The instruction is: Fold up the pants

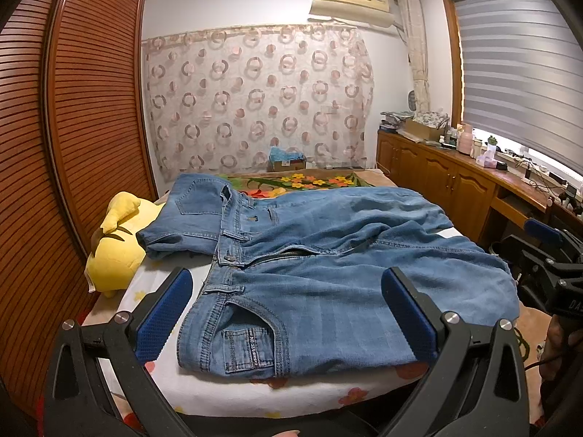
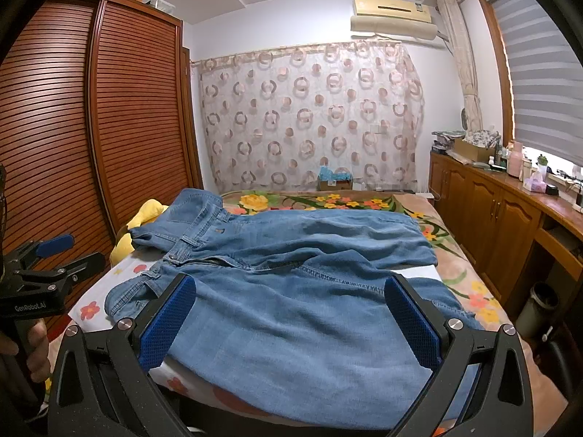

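Blue denim pants (image 1: pixel 328 273) lie spread across the bed, waistband to the left and both legs running right. The far waist part is flipped up against the plush toy. My left gripper (image 1: pixel 287 275) hovers open at the near edge, over the front pocket and hip, with nothing between its blue pads. My right gripper (image 2: pixel 289 282) is also open, above the near leg of the pants (image 2: pixel 309 313). Each gripper shows in the other's view: the right gripper (image 1: pixel 535 247) at the right edge, the left gripper (image 2: pixel 78 251) at the left edge, held by a hand.
A yellow plush toy (image 1: pixel 116 244) lies at the bed's left side, against a louvred wooden wardrobe (image 1: pixel 91 109). A wooden cabinet (image 2: pixel 492 211) with bottles runs along the right. A cardboard box (image 2: pixel 335 182) stands beyond the floral blanket (image 2: pixel 328 200).
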Available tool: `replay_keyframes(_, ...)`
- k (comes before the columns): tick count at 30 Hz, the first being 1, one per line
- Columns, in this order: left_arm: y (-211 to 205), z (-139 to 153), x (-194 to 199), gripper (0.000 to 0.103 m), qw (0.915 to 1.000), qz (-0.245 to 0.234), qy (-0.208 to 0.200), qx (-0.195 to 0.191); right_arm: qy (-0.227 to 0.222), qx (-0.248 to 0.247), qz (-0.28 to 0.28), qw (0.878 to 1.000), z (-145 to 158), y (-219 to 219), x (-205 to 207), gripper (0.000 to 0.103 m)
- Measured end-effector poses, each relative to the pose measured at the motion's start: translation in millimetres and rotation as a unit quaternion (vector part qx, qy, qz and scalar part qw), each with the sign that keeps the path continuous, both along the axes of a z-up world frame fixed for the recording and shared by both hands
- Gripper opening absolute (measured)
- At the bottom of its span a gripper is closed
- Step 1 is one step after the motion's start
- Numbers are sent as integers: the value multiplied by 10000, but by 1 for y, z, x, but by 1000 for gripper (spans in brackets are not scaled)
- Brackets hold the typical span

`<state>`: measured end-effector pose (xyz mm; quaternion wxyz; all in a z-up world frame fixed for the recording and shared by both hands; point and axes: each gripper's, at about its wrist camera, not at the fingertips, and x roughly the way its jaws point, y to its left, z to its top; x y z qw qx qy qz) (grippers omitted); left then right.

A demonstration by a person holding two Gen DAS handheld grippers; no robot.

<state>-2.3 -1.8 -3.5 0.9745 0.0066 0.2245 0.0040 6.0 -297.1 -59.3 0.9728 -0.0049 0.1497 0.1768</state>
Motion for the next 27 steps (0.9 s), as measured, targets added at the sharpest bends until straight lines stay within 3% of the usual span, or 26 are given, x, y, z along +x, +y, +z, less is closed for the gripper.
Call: replay_keyframes(27,-1,1,-1,103,10000,-8,-6,0,-51,29,-7,10000,3,1,-1,103)
